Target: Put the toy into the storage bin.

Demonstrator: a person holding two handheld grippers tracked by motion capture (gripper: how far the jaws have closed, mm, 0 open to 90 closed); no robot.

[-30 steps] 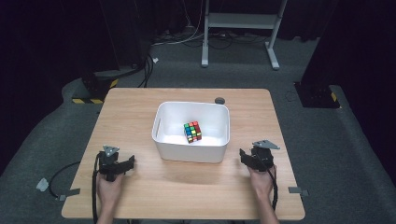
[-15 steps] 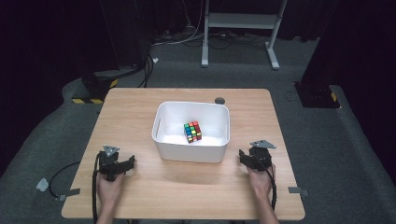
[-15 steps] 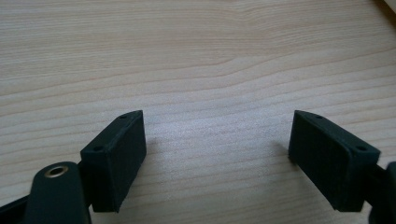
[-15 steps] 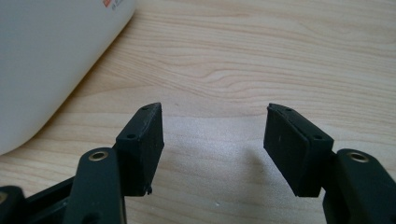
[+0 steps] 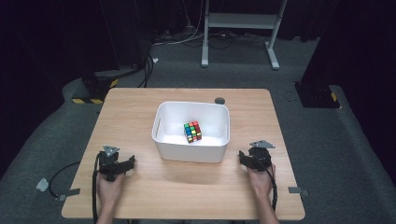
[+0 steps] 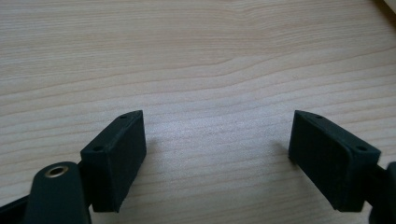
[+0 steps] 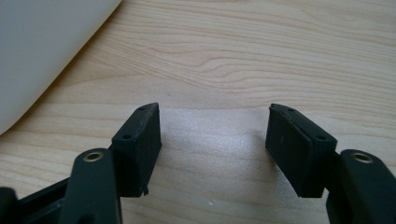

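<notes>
Reaching over the white plastic bin's (image 5: 192, 148) rim suits the right tool (image 5: 250, 158), its empty jaws just opening; left tool (image 5: 119, 164) gapes empty; grip the multicoloured puzzle cube (image 5: 192, 131) squarely.

The white bin (image 7: 42, 51) is cut off at ten o'clock in the right gripper view; the small dark round object (image 5: 219, 100) past it, at twelve o'clock, is too small to identify.

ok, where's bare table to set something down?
Free: wide strips left and right of the white plastic bin, and the front strip between the left gripper and right gripper. Tight: behind the bin, near the small dark round knob.
</notes>
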